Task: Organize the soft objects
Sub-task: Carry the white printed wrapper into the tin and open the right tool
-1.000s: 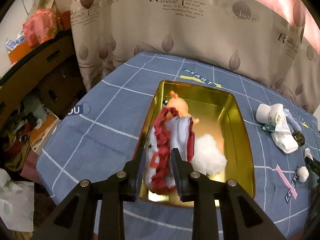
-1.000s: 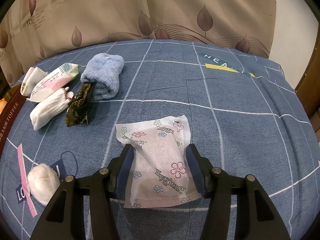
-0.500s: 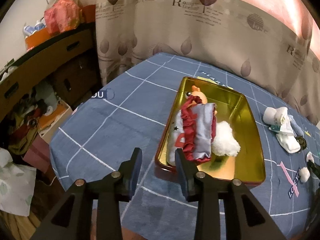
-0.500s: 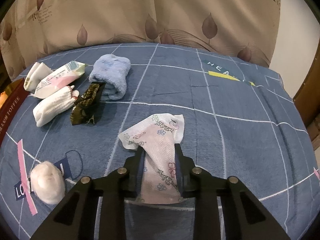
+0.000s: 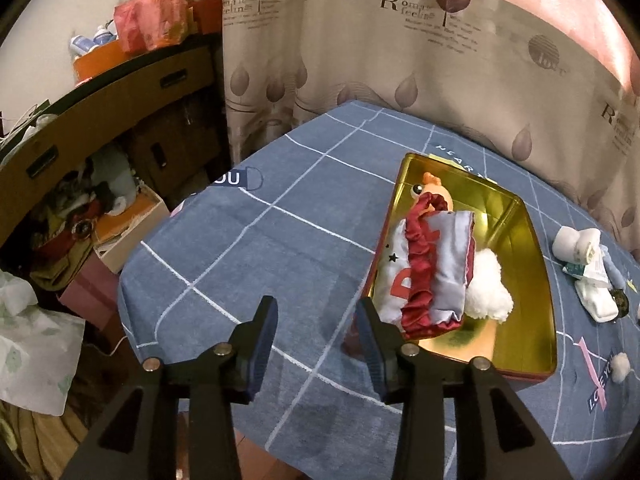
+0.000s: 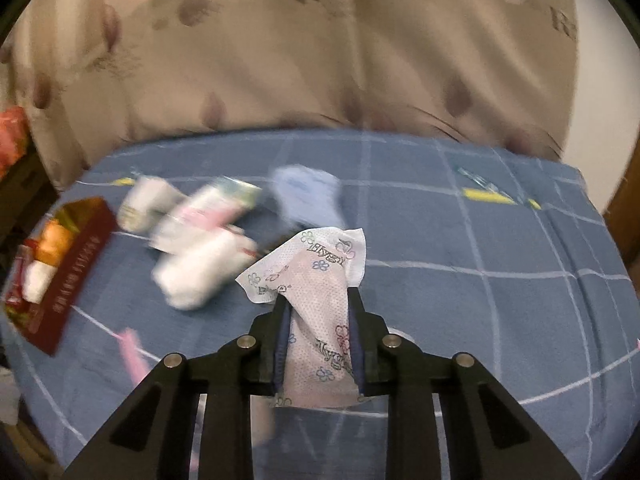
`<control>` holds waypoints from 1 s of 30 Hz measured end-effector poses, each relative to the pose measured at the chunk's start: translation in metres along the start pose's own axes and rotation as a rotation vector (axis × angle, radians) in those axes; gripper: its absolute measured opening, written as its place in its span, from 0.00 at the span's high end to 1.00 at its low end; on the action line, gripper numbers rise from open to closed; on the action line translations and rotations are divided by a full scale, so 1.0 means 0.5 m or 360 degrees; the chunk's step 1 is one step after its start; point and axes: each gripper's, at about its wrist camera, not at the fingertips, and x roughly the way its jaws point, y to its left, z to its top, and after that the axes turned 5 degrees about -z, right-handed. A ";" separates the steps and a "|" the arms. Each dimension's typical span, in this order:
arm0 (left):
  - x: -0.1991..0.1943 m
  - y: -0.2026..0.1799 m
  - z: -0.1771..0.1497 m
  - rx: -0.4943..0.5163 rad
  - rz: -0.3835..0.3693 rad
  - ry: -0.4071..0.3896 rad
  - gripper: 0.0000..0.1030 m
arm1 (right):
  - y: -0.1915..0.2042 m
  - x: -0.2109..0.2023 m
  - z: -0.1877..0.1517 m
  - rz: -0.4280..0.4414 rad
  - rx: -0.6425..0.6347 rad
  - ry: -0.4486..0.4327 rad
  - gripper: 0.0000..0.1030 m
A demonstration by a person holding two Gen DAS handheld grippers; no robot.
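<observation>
On the left side of the left wrist view there is a messy brown wooden shelf (image 5: pixel 100 92) with a red plastic bag (image 5: pixel 150 16) on top. The landmark is the shiny gold metal tray with dark red sides (image 5: pixel 524 276), which sits on the blue cloth with white lines (image 5: pixel 256 256). The left gripper (image 5: pixel 316 336) is to the left of the tray, near the tray's closest corner. Its two black fingers are wide apart and hold nothing.

Inside the tray lies a soft doll with an orange head and a pale blue and dark red ruffled dress (image 5: pixel 428 264). A fluffy white ball (image 5: pixel 486 290) sits in the tray too, touching the right side of the doll.

To the right of the tray, on the cloth, there is a little pile of white rolled soft things (image 5: pixel 580 248). A small white cotton puff (image 5: pixel 619 366) lies near the tray's right front corner.

In the right wrist view, most things are blurry. The tray (image 6: pixel 72 264) shows far to the left. Right of the tray, well apart, the right gripper (image 6: pixel 318 308) is squeezed tight on a thin white soft packet with little flower prints (image 6: pixel 316 280). The packet's top sticks out past the fingertips.
</observation>
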 end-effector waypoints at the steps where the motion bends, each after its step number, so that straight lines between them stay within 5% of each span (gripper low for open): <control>1: 0.000 0.001 0.000 -0.0002 0.0007 0.0000 0.60 | 0.021 -0.006 0.006 0.0037 -0.0014 -0.0008 0.77; 15: -0.005 0.016 0.000 -0.0054 0.0107 -0.0034 0.59 | 0.385 -0.009 0.003 0.0480 -0.0379 0.0036 0.77; 30: -0.004 0.043 0.006 -0.0156 0.0098 -0.0043 0.59 | 0.604 0.084 0.075 0.0575 -0.0542 0.0085 0.77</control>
